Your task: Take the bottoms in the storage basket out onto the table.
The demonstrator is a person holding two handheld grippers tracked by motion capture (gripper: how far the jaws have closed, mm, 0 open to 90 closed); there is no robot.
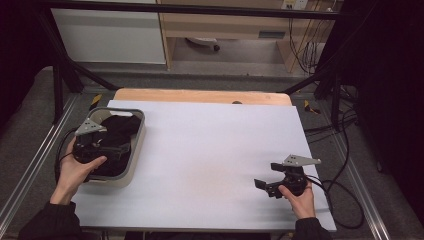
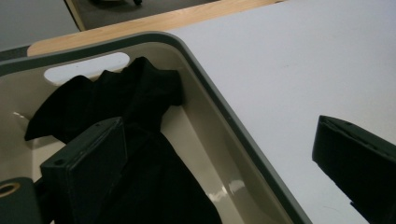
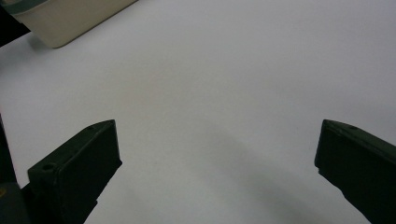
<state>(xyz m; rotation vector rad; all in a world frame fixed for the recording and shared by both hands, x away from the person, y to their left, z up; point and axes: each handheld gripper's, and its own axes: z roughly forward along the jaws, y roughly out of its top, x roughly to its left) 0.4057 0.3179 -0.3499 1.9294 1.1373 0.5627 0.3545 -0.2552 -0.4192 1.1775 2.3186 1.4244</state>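
No brand, label or writing can be read anywhere. The bench (image 1: pixel 210 150) carries a plain white sheet; a strip of bare light wood shows along its far edge. It stands inside a black metal frame on grey floor, with pale wooden furniture and a white panel beyond, and black cables trailing at the right.

A cream plastic tub (image 1: pixel 134 150) with a grey-green rim and a slot handle in its end wall sits at the bench's left side. Inside it lies a crumpled black cloth (image 1: pixel 120 127), matt and folded into loose ridges, reaching towards the far wall.

Left hand-held gripper (image 1: pixel 102 145): held over the tub, jaws wide apart. In the left gripper view one jaw is down inside the tub against the cloth and the other is outside the rim above the white sheet; nothing is clamped between them.

Right hand-held gripper (image 1: pixel 263 185): held near the bench's right front, well apart from the tub, jaws spread wide with bare white sheet between them. Each bears a grey three-cornered plate.
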